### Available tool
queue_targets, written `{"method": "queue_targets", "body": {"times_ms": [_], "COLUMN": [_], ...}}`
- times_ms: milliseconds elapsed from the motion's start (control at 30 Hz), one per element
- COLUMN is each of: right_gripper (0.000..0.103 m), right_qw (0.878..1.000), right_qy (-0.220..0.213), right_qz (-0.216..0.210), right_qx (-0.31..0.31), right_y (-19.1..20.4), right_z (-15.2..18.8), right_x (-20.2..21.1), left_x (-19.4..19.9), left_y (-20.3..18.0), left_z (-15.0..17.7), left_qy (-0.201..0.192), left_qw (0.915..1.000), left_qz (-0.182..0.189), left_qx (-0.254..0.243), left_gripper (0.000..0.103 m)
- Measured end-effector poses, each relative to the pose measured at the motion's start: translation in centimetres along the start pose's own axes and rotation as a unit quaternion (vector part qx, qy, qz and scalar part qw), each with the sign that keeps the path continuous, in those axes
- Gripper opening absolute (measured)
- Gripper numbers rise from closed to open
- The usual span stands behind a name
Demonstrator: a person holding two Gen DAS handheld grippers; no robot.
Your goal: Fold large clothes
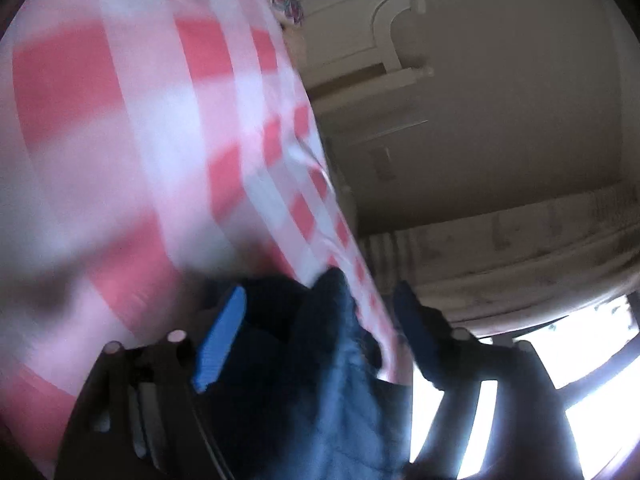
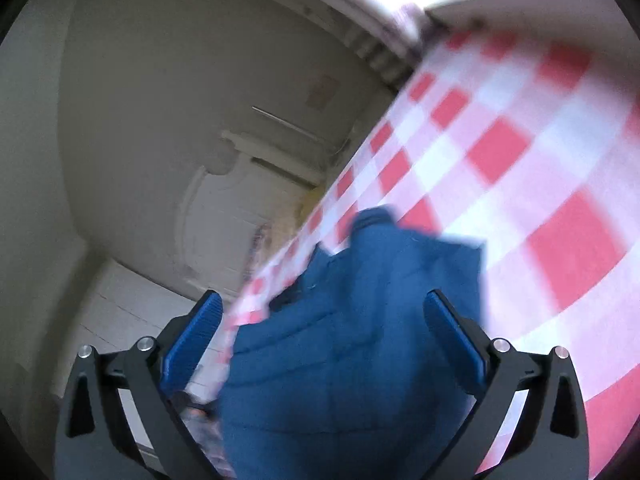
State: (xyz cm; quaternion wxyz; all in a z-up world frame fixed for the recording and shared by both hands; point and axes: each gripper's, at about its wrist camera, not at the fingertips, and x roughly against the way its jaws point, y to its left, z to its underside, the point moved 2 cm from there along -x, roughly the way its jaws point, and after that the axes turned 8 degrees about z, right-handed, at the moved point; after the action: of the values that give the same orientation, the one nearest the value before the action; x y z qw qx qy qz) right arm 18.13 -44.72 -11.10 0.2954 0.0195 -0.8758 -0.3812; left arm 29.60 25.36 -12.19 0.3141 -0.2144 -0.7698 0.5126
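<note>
The left hand-held gripper [image 1: 320, 332] is showing its two blue pads [image 1: 220, 340] spread wide apart. A dark blue cloth [image 1: 332, 380] is hanging between them. The pads are not pressing on it, so this hand-held gripper is looking released, though the picture is blurry. The cloth is bunching up in the near middle of the view and reaching a little past the fingertips.

The right hand-held gripper [image 2: 322, 336] is also standing with its blue pads [image 2: 192, 340] far apart. The same kind of blue cloth [image 2: 352, 340] is lying between them in soft folds, and I cannot see either pad squeezing it. Whether anything lower down is pinching the cloth, I cannot tell.

Past the cloth, a red and white checked sheet [image 1: 132, 140] is spreading over a flat surface. In the left wrist view it is filling the left side. In the right wrist view the checked sheet [image 2: 520, 152] is filling the right side, and the blue cloth is lying partly over it.

Farther off, a pale wall [image 1: 500, 100] and a cream door [image 2: 228, 208] with curved panels are showing. Bright windows [image 1: 592, 380] are glowing at the near right of the left wrist view.
</note>
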Motion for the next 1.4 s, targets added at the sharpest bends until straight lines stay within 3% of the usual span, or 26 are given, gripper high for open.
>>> {"method": "queue_targets", "body": {"times_ms": [100,200,267,400,433,467,500,533,567,600,633,667,733,767,833,933,1067,1133,1200,1333,1400], "right_gripper": [0.099,0.099,0.099,0.099,0.092,0.080,0.054,0.036,0.026,0.020,0.018,0.017,0.017,0.017,0.017,0.017,0.017,0.019,0.019,0.023,0.024], "right_qw": [0.991,0.976,0.963,0.939,0.935,0.934,0.933,0.928,0.919,0.916,0.915,0.916,0.919,0.918,0.916,0.926,0.920,0.917,0.925,0.921,0.920], "right_qy": [0.030,0.068,0.080,0.104,0.110,0.107,0.091,0.072,0.043,0.017,-0.001,-0.023,-0.051,-0.064,-0.076,-0.052,0.040,0.072,0.055,0.054,0.060], "right_qz": [0.088,0.127,0.152,0.190,0.194,0.189,0.191,0.202,0.212,0.209,0.203,0.192,0.171,0.166,0.171,0.180,0.253,0.271,0.267,0.282,0.288], "right_qx": [0.098,0.161,0.206,0.266,0.275,0.283,0.293,0.306,0.330,0.342,0.348,0.352,0.353,0.356,0.355,0.329,0.298,0.283,0.266,0.264,0.257], "right_y": [1.2,2.4,3.1,3.7,3.8,4.2,4.5,5.0,5.9,6.8,7.6,8.5,10.2,11.3,12.2,11.9,8.2,5.5,4.2,4.1,4.6], "right_z": [-0.6,-0.5,-0.2,0.4,0.6,1.1,1.3,1.5,2.0,2.4,2.7,2.7,2.2,1.3,-0.2,-3.1,-2.7,-1.2,-0.8,-1.3,-1.8], "right_x": [-1.7,-4.1,-5.1,-8.4,-9.1,-8.9,-8.5,-8.1,-7.1,-5.7,-4.4,-2.7,-0.1,0.8,0.8,-2.7,-11.2,-14.1,-14.3,-14.1,-13.3], "left_x": [-1.2,-4.4,-6.4,-9.9,-11.4,-12.8,-13.5,-13.8,-13.4,-12.0,-10.2,-7.8,-4.8,-3.8,-3.5,-6.9,-12.4,-14.7,-15.7,-15.5,-14.4], "left_y": [-0.8,-3.1,-4.9,-8.2,-8.4,-8.4,-8.1,-7.7,-7.8,-8.3,-9.2,-10.3,-12.4,-13.4,-14.7,-14.2,-9.7,-6.0,-3.7,-4.4,-5.7], "left_z": [-0.1,1.2,2.5,6.6,6.8,7.5,8.1,8.6,8.7,8.6,8.5,7.9,6.5,6.0,5.2,3.4,2.9,3.3,3.6,3.5,3.7], "left_qy": [0.042,0.100,0.127,0.178,0.190,0.207,0.214,0.213,0.199,0.175,0.152,0.125,0.095,0.083,0.071,0.074,0.107,0.117,0.123,0.102,0.068], "left_qw": [0.9968,0.9816,0.9641,0.9091,0.8987,0.8844,0.8736,0.8627,0.8646,0.8766,0.8887,0.9067,0.9290,0.9325,0.9316,0.9330,0.9267,0.9185,0.9202,0.9114,0.9041], "left_qz": [-0.029,-0.062,-0.090,-0.153,-0.164,-0.180,-0.193,-0.217,-0.217,-0.195,-0.170,-0.133,-0.081,-0.069,-0.076,-0.125,-0.199,-0.237,-0.244,-0.256,-0.268], "left_qx": [-0.060,-0.151,-0.215,-0.344,-0.360,-0.378,-0.392,-0.404,-0.407,-0.404,-0.398,-0.380,-0.348,-0.345,-0.348,-0.329,-0.300,-0.294,-0.280,-0.306,-0.325], "left_gripper": [0.082,0.088,0.094,0.094,0.094,0.077,0.050,0.014,0.006,0.005,0.004,0.004,0.004,0.004,0.004,0.004,0.006,0.015,0.021,0.030,0.045]}}
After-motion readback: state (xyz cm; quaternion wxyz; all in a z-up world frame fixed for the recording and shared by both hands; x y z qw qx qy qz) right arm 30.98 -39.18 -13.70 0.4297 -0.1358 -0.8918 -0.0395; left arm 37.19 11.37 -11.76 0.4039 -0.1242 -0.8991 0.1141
